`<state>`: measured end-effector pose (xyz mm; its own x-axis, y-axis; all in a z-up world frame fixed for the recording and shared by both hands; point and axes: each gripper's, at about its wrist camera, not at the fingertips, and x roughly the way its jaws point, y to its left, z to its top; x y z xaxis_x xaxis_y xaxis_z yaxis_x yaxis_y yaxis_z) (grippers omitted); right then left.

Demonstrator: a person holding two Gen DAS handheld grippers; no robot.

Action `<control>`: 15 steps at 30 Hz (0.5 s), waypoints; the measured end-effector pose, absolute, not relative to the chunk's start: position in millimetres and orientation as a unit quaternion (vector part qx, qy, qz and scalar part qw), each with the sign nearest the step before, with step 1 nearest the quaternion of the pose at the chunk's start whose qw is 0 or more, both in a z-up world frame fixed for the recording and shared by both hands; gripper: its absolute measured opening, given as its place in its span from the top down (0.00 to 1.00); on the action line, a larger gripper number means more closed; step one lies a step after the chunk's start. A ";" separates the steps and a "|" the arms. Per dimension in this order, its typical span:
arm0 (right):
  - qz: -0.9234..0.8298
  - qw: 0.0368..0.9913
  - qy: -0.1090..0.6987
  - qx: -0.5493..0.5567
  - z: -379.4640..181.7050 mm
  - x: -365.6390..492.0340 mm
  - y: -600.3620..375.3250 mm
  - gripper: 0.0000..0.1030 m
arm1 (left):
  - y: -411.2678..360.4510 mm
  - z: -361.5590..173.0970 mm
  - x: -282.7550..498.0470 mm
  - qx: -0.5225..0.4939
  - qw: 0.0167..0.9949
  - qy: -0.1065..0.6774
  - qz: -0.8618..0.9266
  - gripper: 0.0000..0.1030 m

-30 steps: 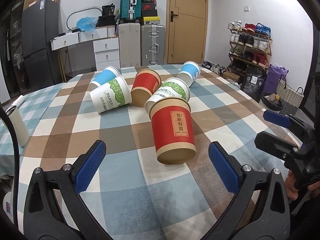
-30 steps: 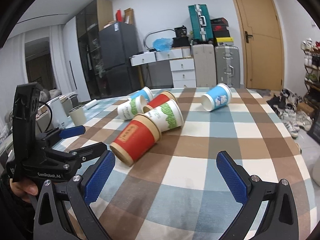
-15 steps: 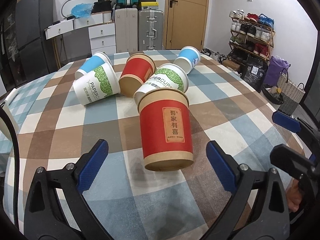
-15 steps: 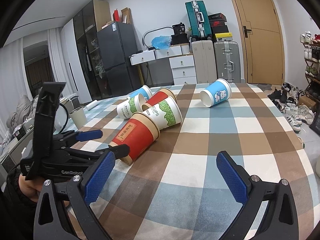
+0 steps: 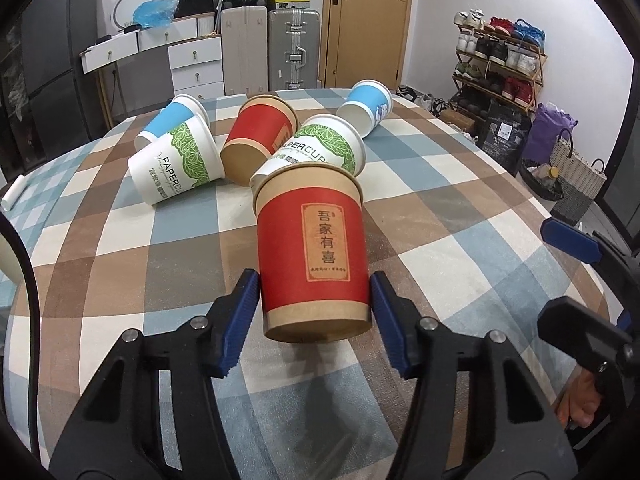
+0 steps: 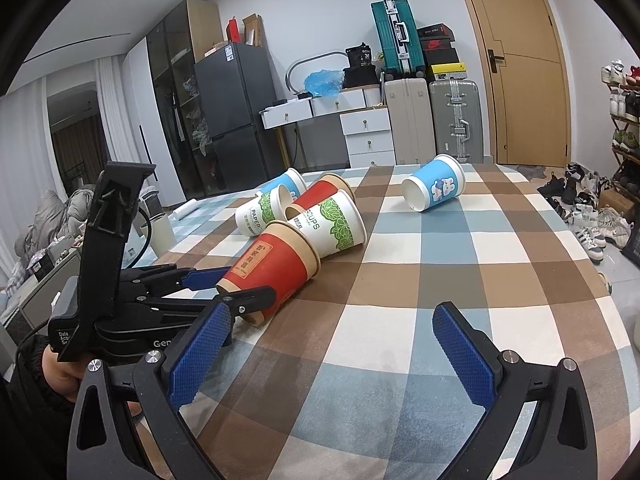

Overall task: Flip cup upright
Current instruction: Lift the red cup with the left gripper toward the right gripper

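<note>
— Closing in since half a second back: left claw (image 5: 313, 286), spread wide then, now pinched onto the red cup (image 5: 312, 236), blue pads (image 5: 244, 304) pressing both flanks just above the base.

— Meaning for the task?

— Grasp apparently made. Lifting and turning yet to come; nothing righted so far.

— Whereabouts of the cup?

— Lower centre of the left view, lying on its side on the checked desk (image 5: 460, 240), base toward the camera, mouth pointing away, touching or almost touching the white green-leaf cup (image 5: 320, 148) behind. Left of centre in the right view, pinned at the base between those same fingers.

— Looks?

— Red paper body, brown kraft bands at rim and base, tan label with dark characters facing upward. Undented at present; thin-walled by the look, likely to buckle under too tight a squeeze.

— And the other side?

— Right claw (image 6: 330, 320) gaping wide, gripping nothing, hovering over bare cloth at the bottom of the frame, well apart from every cup.
</note>
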<state>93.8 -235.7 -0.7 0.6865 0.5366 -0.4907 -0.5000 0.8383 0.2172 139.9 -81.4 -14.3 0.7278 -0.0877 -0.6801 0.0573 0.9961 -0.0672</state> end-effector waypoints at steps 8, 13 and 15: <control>0.286 0.918 0.273 0.031 0.2 92.6 -233.4 0.00 | -69.4 -1.0 120.5 -0.047 0.937 0.346 -0.023 0.48; 0.291 0.918 0.267 0.027 1.9 88.0 -230.5 0.00 | -61.4 10.4 99.9 -0.050 0.943 0.328 -0.006 0.48; 0.296 0.917 0.267 0.026 2.1 85.8 -228.4 0.00 | -57.6 14.1 90.7 -0.055 0.945 0.321 -0.003 0.48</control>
<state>85.8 -228.4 2.1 0.6818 0.5572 -0.4740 -0.5291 0.8230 0.2065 90.7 -57.6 14.1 0.7937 -0.0405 -0.6069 -0.0303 0.9939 -0.1060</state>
